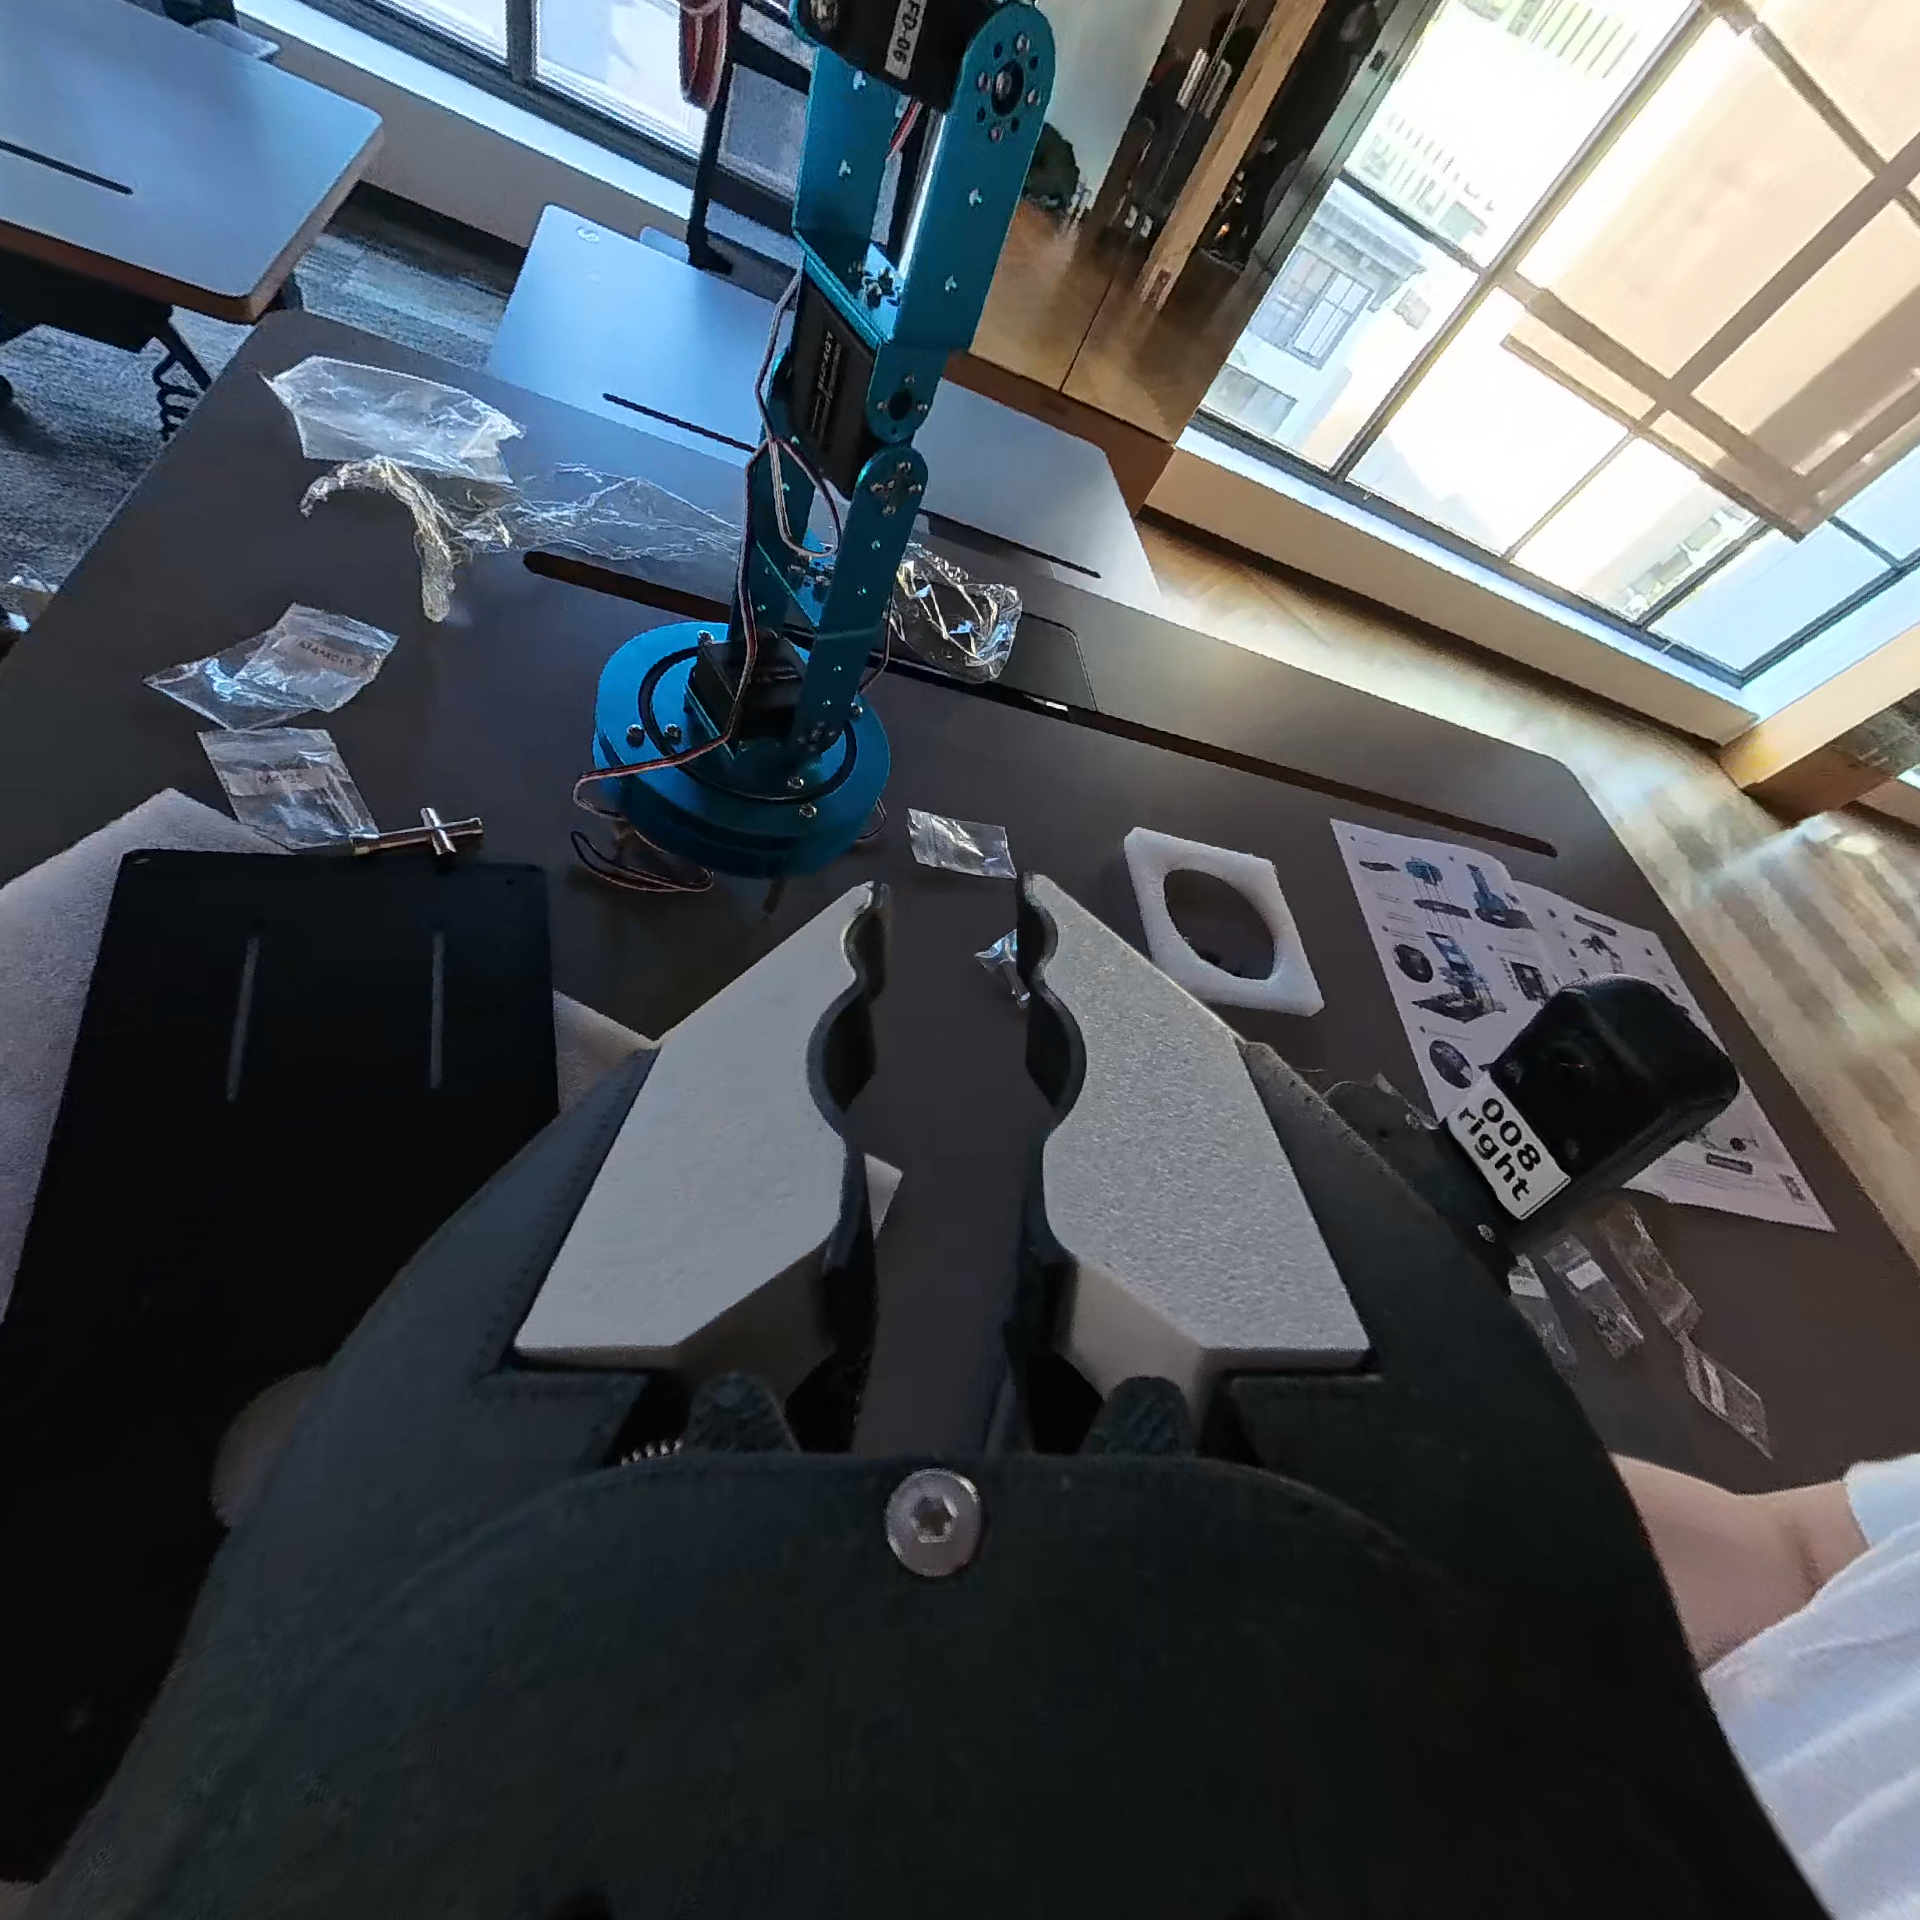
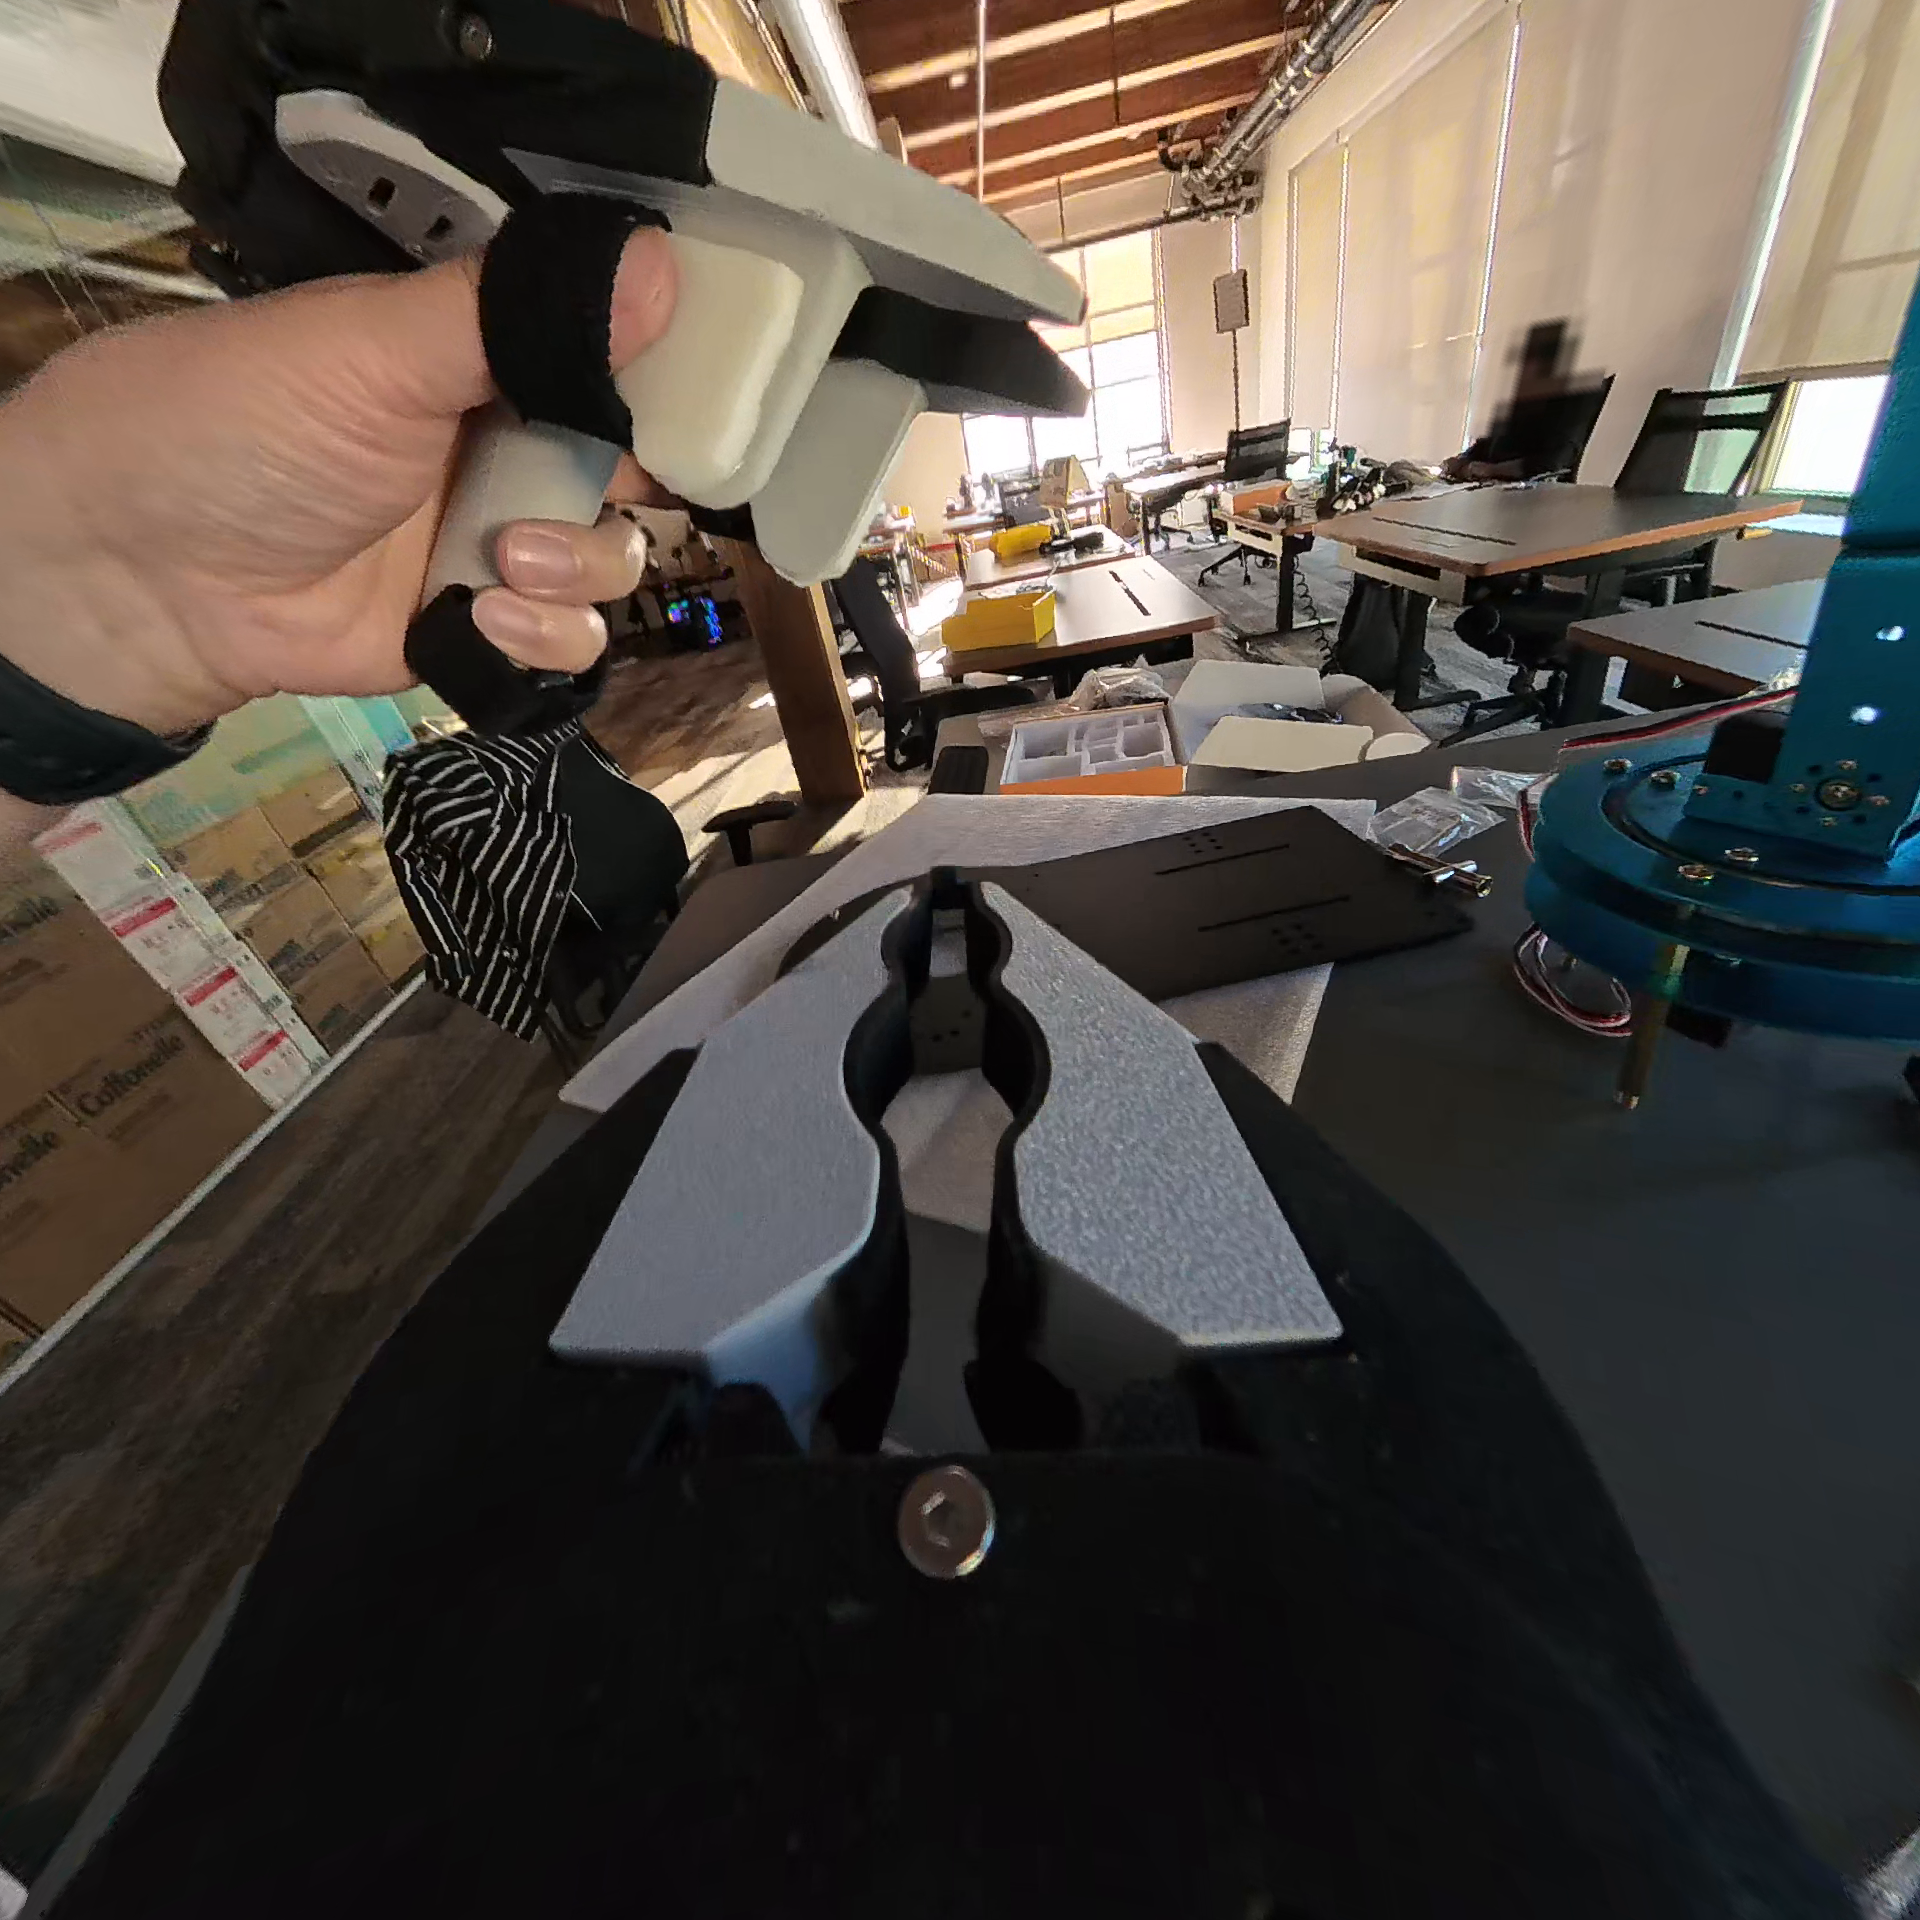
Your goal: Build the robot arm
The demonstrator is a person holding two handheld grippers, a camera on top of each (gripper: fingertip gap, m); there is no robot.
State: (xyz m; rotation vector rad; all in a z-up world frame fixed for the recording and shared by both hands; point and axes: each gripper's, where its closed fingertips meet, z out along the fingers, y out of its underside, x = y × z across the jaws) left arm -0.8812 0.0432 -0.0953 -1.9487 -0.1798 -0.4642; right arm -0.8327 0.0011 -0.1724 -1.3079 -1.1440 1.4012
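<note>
A dark surface (image 1: 1299, 790) stands in an open office with large windows, wooden ceiling beams, rows of desks and stacked cardboard boxes behind glass. On it a blue robot arm kit (image 1: 821, 582) rises from a round base, loose wires trailing beside it. Clear plastic bags (image 1: 395, 416) lie scattered behind and to its left; a small metal cross wrench (image 1: 431, 834) rests at the edge of a black slotted plate (image 1: 312, 1039) lying on white foam sheet. A white foam square with a round hole (image 1: 1221, 925) and a printed instruction sheet (image 1: 1527, 966) lie to the right.

The left tongs (image 1: 948, 914) hover released above the surface, nothing between them, a tiny clear packet (image 1: 1003, 961) just beside one tip. The right tongs (image 2: 948, 909) stand slightly parted over the near corner of the black plate; whether they touch it I cannot tell. A hand (image 2: 260, 499) holds the left handle high in the right wrist view.
</note>
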